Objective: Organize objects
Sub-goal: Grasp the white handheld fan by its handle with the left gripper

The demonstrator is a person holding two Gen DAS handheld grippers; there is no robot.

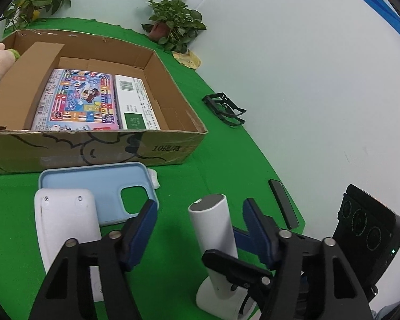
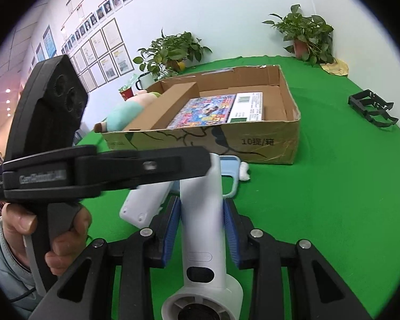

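while the right gripper [image 2: 201, 229] clamps the fan [image 2: 200, 213] handle above the cloth, the left gripper [image 1: 200, 218] hangs open around it. step: carrying the fan. next: lift over the box [image 2: 269, 144] wall, set beside the game [image 2: 202, 112].

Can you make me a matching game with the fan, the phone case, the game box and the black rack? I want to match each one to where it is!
Things:
1. fan
2. phone case
3. game box
4. black rack

Places:
A. inside the cardboard box
B. alone on the green cloth, right of the cardboard box
C. between the right gripper's fingers
D. flat on the cloth, just in front of the cardboard box

Pairs: 1-C, 2-D, 3-A, 4-B
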